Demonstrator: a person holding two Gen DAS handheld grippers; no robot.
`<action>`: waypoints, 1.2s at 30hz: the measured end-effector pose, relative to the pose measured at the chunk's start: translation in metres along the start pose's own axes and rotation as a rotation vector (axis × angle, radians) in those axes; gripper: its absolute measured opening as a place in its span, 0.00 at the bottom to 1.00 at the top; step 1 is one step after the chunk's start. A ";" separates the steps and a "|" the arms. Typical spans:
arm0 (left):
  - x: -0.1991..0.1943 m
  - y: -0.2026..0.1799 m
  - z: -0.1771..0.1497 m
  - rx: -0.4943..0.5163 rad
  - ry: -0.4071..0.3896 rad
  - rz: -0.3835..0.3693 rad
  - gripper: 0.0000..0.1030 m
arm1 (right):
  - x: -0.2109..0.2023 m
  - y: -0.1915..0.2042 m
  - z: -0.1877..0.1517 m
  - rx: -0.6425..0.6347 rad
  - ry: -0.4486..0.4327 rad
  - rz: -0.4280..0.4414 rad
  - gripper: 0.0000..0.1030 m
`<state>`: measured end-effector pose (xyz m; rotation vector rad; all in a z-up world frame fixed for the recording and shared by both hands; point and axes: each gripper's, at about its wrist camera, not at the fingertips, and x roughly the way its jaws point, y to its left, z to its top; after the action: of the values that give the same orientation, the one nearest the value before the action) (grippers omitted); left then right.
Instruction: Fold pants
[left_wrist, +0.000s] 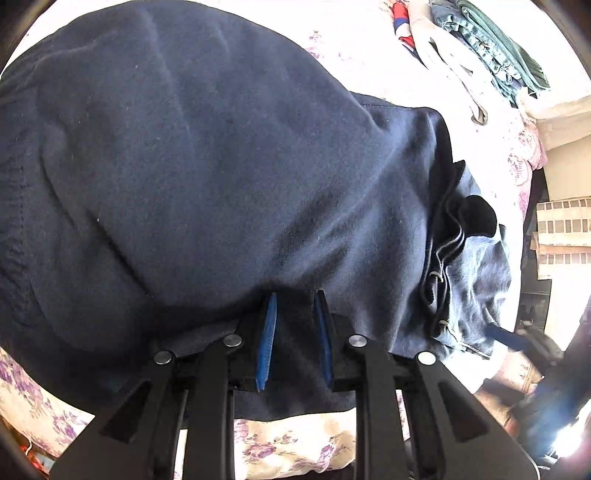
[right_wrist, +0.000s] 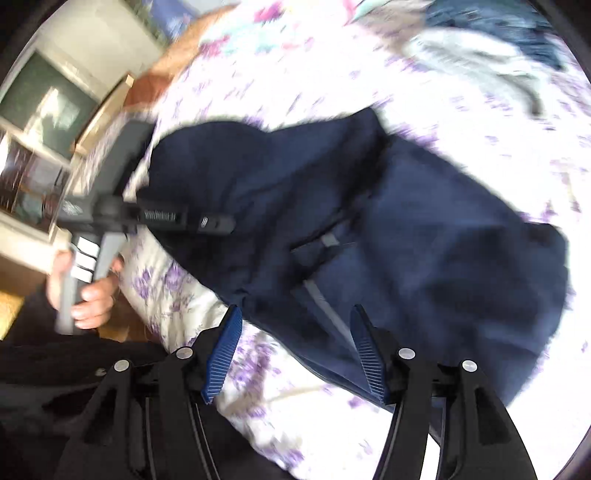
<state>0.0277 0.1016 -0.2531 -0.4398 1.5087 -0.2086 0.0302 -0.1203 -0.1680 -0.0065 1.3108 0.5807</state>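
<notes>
Dark navy pants (left_wrist: 207, 177) lie bunched on a floral bedspread (left_wrist: 288, 446) and fill most of the left wrist view. My left gripper (left_wrist: 295, 299) is shut on a fold of the pants near their front edge; cloth sits between the blue pads (left_wrist: 267, 339). In the right wrist view the pants (right_wrist: 424, 236) lie in a heap on the bedspread (right_wrist: 280, 398). My right gripper (right_wrist: 295, 314) is open and empty just above the pants' near edge. The left gripper also shows in the right wrist view (right_wrist: 221, 223), at the pants' left side.
A pile of other clothes (left_wrist: 480, 55) lies at the far right of the bed, also blurred in the right wrist view (right_wrist: 480, 48). The bed's edge and a patterned cloth (left_wrist: 561, 236) are at the right. Furniture (right_wrist: 40, 122) stands beyond the bed's left side.
</notes>
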 end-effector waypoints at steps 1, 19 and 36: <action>-0.002 -0.002 0.000 0.003 0.004 0.009 0.19 | -0.017 -0.012 -0.003 0.032 -0.036 -0.020 0.59; 0.086 -0.223 -0.024 0.581 0.212 0.028 0.38 | -0.035 -0.162 0.012 0.190 -0.088 -0.247 0.25; 0.033 -0.178 -0.009 0.424 0.079 -0.083 0.39 | -0.016 -0.132 0.047 0.073 -0.010 -0.319 0.06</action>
<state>0.0454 -0.0738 -0.2110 -0.1543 1.4749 -0.6038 0.1237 -0.2247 -0.1823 -0.1500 1.2880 0.2602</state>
